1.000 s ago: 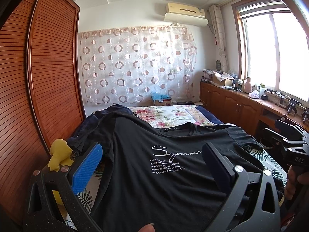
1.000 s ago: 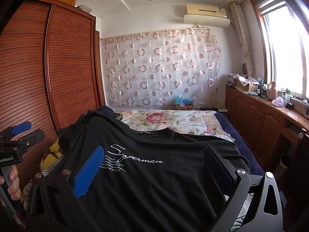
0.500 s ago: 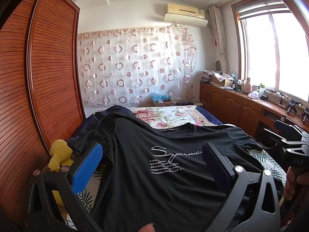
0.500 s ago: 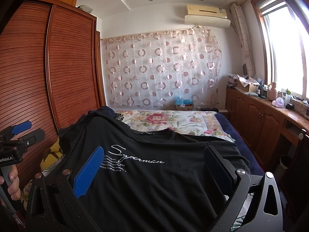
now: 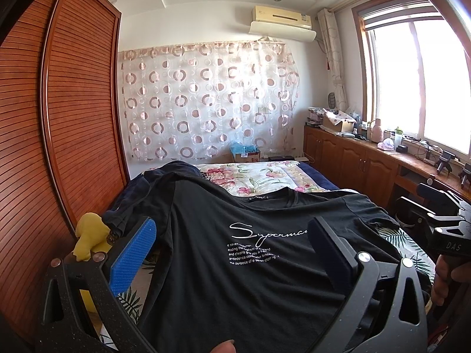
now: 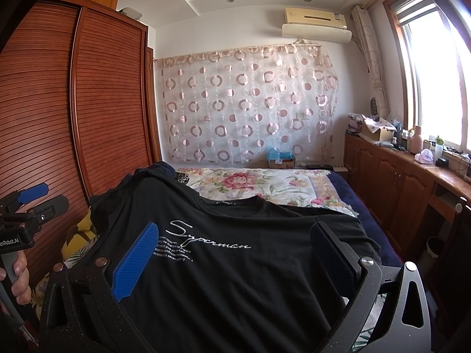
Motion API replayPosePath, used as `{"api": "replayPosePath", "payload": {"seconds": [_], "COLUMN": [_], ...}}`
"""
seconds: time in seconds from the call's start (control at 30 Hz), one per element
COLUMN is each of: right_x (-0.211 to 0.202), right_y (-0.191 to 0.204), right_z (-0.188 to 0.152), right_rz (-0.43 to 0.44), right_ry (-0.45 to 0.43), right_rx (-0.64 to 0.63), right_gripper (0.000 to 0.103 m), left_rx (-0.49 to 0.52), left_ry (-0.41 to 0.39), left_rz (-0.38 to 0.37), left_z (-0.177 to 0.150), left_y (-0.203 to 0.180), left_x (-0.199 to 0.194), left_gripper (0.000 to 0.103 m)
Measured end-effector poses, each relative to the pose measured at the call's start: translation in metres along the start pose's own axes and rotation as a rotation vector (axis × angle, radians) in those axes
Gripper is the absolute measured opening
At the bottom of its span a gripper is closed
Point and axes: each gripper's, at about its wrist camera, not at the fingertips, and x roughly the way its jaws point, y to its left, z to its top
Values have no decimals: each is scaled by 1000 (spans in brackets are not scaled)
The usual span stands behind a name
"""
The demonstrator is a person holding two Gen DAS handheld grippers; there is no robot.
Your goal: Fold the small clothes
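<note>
A black T-shirt with white "Superman" lettering lies spread face up on the bed, collar toward the far end; it also shows in the right wrist view. My left gripper is open and empty, held just above the shirt's lower half. My right gripper is open and empty too, hovering over the shirt to the right of the left one. Each gripper's body shows at the edge of the other's view: the right one and the left one.
A floral quilt covers the far part of the bed. A yellow cloth and a dark garment lie at the left beside the wooden wardrobe. A wooden counter with clutter runs under the window at right.
</note>
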Motion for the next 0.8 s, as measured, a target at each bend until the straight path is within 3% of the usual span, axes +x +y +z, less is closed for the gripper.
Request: {"api": "replayPosePath", "payload": {"seconds": [0.8], "right_x": [11], "right_y": [1], "right_z": [0], "right_rz": [9], "right_ry": [36], "right_rx": [-10], "right_gripper": [103], "left_rx": [-13], "left_ry": [29], "left_rz": [3], "left_z": [-4], "left_y": [0], "left_x": [11], "left_gripper": [103]}}
